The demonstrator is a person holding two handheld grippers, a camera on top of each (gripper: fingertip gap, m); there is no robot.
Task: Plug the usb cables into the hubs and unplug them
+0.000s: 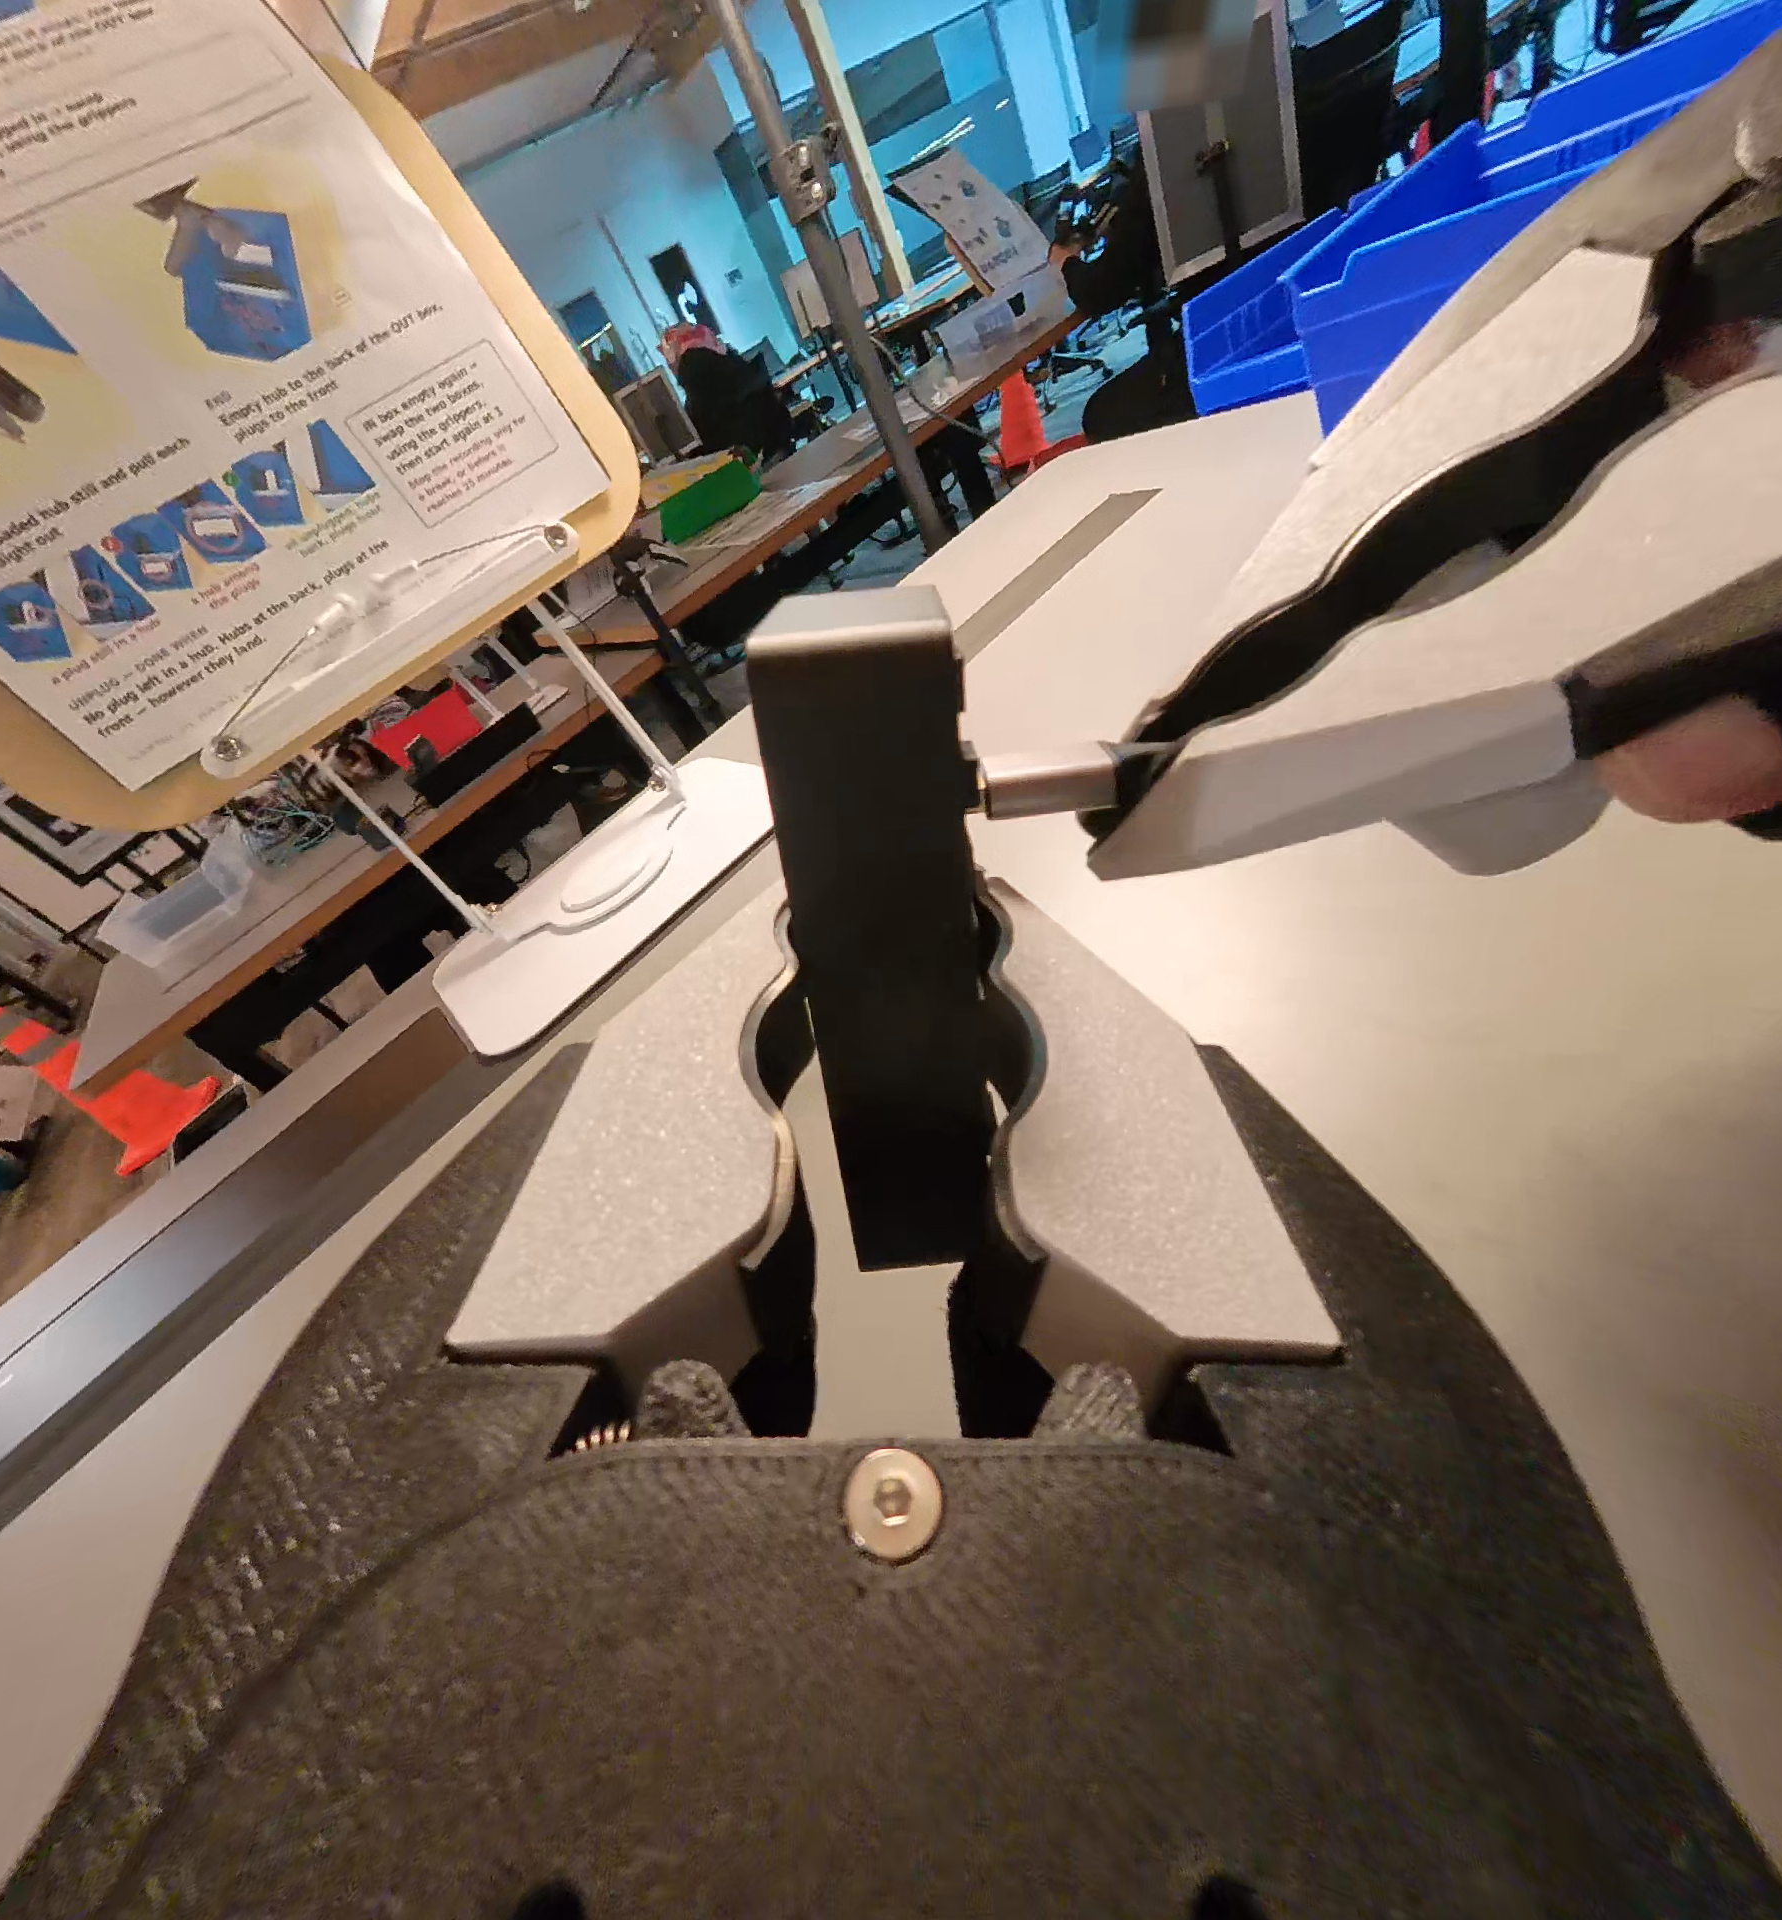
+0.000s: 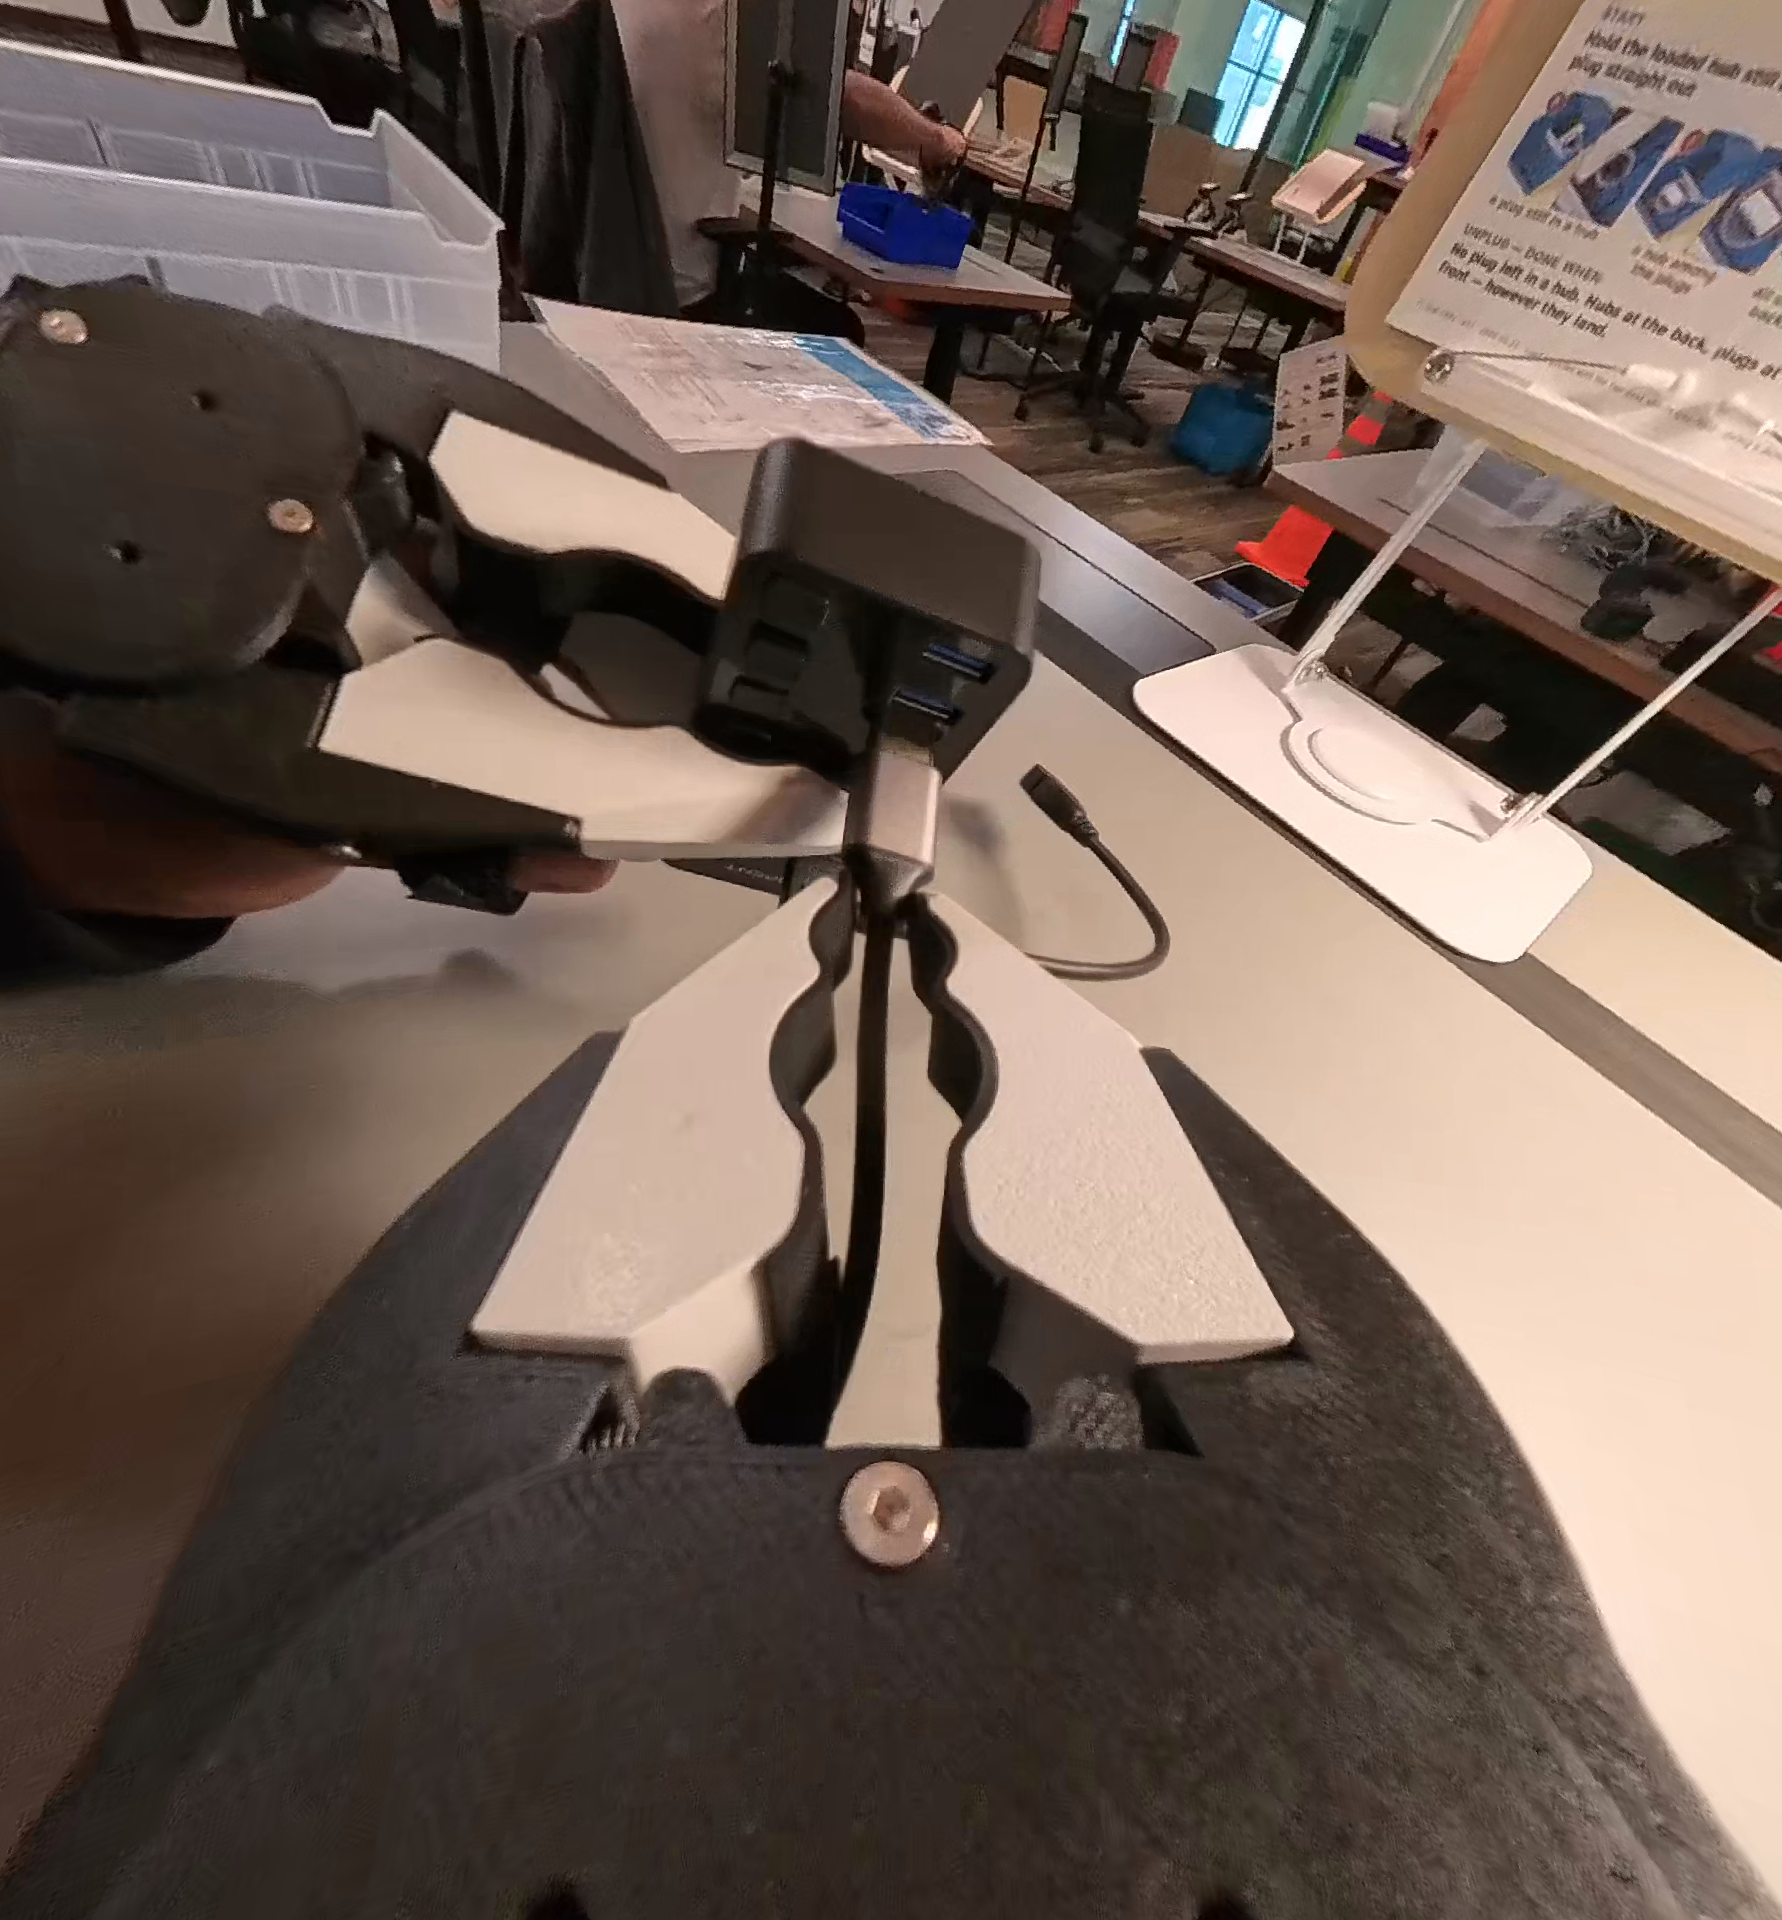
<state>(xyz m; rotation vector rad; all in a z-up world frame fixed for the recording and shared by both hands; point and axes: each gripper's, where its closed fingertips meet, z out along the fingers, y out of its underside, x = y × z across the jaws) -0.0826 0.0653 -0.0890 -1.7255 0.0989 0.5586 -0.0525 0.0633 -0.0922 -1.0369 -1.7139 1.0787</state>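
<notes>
Gripping a black USB hub (image 1: 871,894) above the pale table (image 1: 1386,1195), the left gripper (image 1: 887,935) has its jaws clamped on the block's sides. Just beyond, the right gripper (image 2: 882,904) pinches a silver USB plug (image 2: 895,821) seated in the hub's side port. Behind stand an instruction sheet (image 1: 191,364) and blue bins (image 1: 1386,281).

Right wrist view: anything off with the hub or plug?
Nothing looks damaged. The left gripper clamps the black USB hub above the table; the right gripper grips the silver USB plug, which sits straight at a port. One oddity: the cable's far connector dangles loose near the tabletop.
</notes>
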